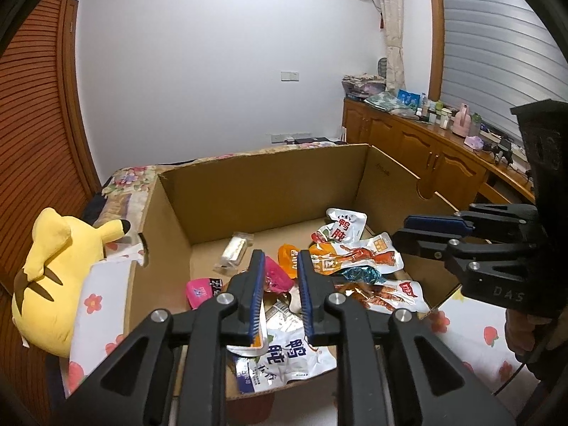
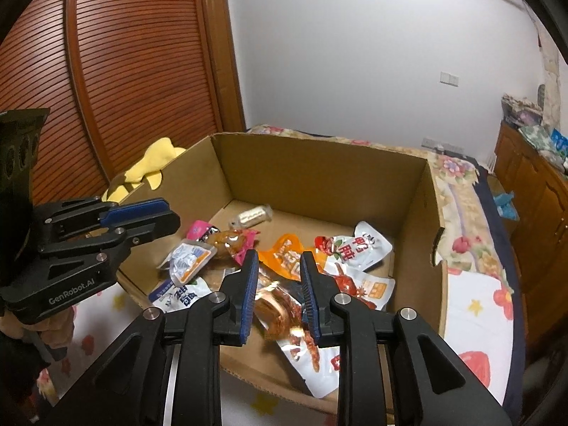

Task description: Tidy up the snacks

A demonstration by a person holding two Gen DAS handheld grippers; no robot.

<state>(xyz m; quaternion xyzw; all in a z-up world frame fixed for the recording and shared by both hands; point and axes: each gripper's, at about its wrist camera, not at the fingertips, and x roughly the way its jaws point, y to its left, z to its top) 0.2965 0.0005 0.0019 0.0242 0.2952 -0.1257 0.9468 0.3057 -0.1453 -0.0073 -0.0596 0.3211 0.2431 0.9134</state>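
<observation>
Both sets of jaws are sitting apart with nothing between them: left gripper point(image 1: 280, 259) and right gripper point(image 2: 278, 259) are hovering over the cardboard box point(image 1: 269, 191). The snack packets point(image 2: 351, 248) are lying in a loose pile on the box floor, with a yellow plush toy point(image 1: 53, 277) sitting just outside.

A bed point(image 2: 472, 305) with a flowery cover holds a big cardboard box point(image 2: 319, 174). A yellow plush toy point(image 1: 53, 277) lies just beside the box.
</observation>
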